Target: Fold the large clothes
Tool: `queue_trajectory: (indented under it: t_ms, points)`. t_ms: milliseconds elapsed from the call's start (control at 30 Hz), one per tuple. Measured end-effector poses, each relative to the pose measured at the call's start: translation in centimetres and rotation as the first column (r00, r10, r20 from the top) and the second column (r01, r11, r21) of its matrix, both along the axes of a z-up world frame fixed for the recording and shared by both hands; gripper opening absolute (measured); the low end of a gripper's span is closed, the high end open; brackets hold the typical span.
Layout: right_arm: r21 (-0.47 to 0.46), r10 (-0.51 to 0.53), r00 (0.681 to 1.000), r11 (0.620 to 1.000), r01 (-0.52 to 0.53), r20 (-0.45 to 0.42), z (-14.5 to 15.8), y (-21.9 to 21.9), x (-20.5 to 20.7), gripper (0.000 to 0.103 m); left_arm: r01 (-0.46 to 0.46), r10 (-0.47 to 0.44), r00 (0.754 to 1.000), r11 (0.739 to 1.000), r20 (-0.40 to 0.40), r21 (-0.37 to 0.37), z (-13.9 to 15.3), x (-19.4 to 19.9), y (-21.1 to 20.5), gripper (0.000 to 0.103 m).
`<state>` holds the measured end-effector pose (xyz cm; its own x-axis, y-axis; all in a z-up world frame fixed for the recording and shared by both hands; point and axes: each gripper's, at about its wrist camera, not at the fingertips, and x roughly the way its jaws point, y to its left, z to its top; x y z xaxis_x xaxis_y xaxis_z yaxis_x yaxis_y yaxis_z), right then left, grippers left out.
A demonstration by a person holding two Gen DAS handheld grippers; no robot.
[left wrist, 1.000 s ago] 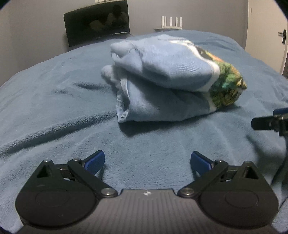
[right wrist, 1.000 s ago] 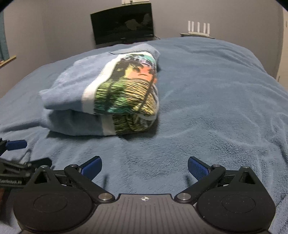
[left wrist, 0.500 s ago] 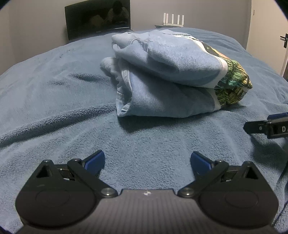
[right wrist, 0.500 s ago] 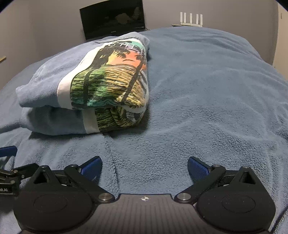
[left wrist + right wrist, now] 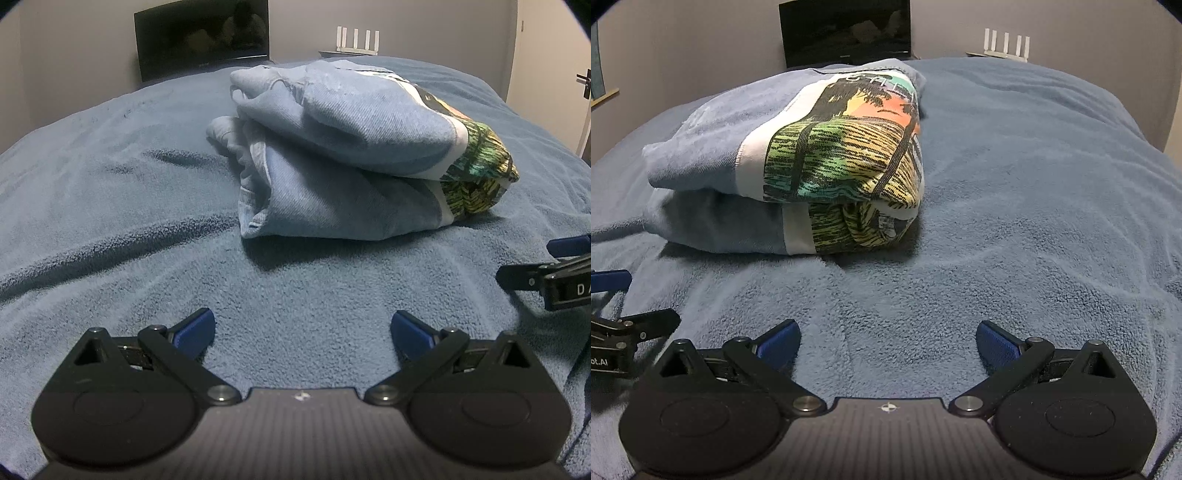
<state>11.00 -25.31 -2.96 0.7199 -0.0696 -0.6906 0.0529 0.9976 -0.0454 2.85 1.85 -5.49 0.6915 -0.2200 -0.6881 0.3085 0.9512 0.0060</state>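
Looks like you were basically done: the pale blue sweatshirt with the palm-tree print [image 5: 343, 155] sat folded on the blue fleece bedspread [image 5: 110, 229], your left gripper [image 5: 301, 330] and right gripper [image 5: 888, 339] both spread wide and empty.

Folded sweatshirt [image 5: 343, 155] on blanket [image 5: 110, 206]

The right tongs [image 5: 554, 273] show "DA"; the left tongs [image 5: 624, 332] show "ot.AI".
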Motion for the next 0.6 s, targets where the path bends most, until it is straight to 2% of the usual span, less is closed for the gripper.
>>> queue_trajectory:
  t_ms: [600]
  points:
    - [0.007,-0.002,1.0,1.0,0.002,-0.014,-0.22,-0.19,0.11,0.103,0.0,0.0,1.0,1.0,-0.005,0.002,-0.15,0.17,-0.09,0.103]
